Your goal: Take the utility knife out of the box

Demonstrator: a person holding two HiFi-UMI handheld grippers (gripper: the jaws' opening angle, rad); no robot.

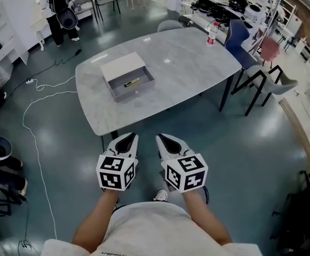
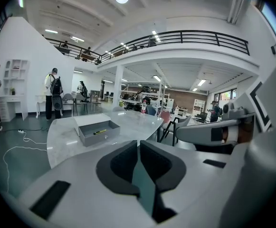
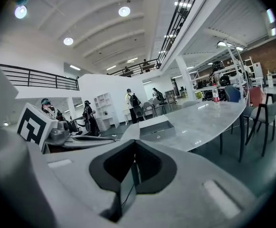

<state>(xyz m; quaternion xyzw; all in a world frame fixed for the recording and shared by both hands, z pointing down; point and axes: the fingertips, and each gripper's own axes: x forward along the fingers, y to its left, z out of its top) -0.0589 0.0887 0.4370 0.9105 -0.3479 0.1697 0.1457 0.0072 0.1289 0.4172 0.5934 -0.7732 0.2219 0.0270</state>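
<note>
Position: we find the utility knife (image 1: 132, 82) in the open box (image 1: 115, 96) toward the table's (image 1: 197, 57) left end, long axis crosswise to our reach. The left gripper (image 1: 126, 141) and right gripper (image 1: 165, 141), jaws together and empty, hang short of the near edge, and we judge the left one slightly nearer.

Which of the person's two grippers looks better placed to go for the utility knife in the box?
Left, narrowly. Both grippers are shut and short of the table, but the box holding the utility knife lies almost straight ahead of the left gripper; the right gripper sits off to one side.
</note>
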